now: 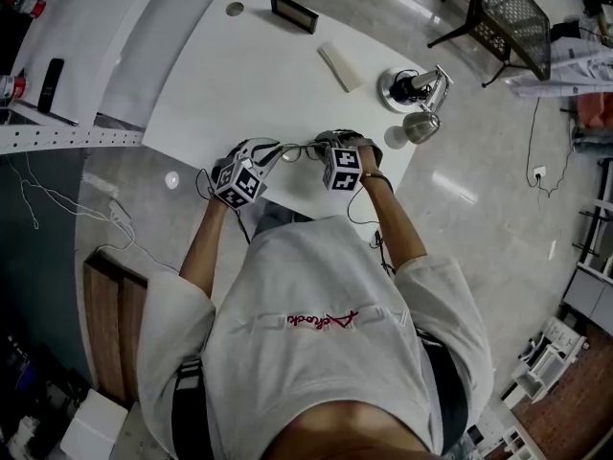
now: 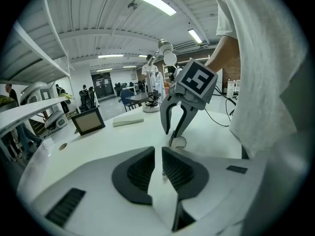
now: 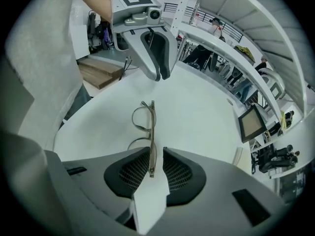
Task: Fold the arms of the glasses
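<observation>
my right claw (image 3: 157, 155) points steeply down at the white table (image 3: 202, 107) and its two jaws stand spread, not pinching. the end of a thin straight bar of the glasses (image 3: 151, 127) is in the gap between the dark pads. it lies very near the pad at the picture's left, and there is a clear space to the other pad. i cannot tell if it touches that first pad. from there the glasses run away from the claw, flat on the table near its front edge, with the two round lens rims on the left side of the bar. my left claw (image 2: 158, 154) hangs above the far end of the glasses, apart from them. its jaws are only a little spread, with a narrow slit between them, and i see only the white table through it. further out on the table stand a small dark frame (image 2: 88, 121) and a flat pale block (image 2: 128, 121), well apart from the glasses. a round-based stand (image 1: 412, 89) is at the far right corner.
</observation>
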### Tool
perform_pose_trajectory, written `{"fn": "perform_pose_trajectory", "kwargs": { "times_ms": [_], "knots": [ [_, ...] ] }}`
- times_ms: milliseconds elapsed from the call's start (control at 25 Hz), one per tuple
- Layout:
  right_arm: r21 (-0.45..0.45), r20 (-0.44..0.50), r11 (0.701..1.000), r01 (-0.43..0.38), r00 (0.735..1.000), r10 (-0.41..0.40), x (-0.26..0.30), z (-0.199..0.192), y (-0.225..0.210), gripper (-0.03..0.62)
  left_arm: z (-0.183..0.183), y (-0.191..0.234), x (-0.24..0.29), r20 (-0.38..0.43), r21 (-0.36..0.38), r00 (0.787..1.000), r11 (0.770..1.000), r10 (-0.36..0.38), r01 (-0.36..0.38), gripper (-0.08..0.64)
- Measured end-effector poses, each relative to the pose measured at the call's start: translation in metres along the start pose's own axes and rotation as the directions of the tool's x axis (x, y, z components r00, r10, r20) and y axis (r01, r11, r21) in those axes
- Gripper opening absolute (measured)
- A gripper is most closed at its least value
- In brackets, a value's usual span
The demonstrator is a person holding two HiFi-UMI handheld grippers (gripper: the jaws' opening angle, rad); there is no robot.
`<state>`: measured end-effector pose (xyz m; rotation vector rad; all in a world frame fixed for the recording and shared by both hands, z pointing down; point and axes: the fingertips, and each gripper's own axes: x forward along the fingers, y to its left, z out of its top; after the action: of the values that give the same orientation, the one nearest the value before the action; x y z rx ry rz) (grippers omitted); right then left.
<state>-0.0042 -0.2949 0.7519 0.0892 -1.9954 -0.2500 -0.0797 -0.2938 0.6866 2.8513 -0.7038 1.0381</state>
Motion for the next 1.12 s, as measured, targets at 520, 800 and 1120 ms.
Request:
{"fn": "perform_pose_trajectory", "kwargs": {
  "times_ms": [520, 800, 1120],
  "knots": [
    [-0.001, 0.084, 0.987, 0.163, 0.983, -0.163, -0.040, 0.013, 0.010, 0.020, 0.027, -0.021, -0.003, 0.012, 0.040, 0.998, 0.998, 0.055, -0.055, 0.073],
    [0.106, 0.157, 0.985, 0.135, 0.976, -0.150, -0.048, 0.008, 0.058, 0.020, 0.031, -0.059, -0.001, 0.016, -0.007, 0.997, 0.997, 0.075, -0.074, 0.031],
    [0.399, 0.304, 0.913, 0.085, 0.927, -0.219, -0.063, 0.016, 0.097, 0.018, 0.029, -0.092, -0.012, 0.080, -0.174, 0.989, 0.978, 0.128, -0.113, 0.029]
  ]
}}
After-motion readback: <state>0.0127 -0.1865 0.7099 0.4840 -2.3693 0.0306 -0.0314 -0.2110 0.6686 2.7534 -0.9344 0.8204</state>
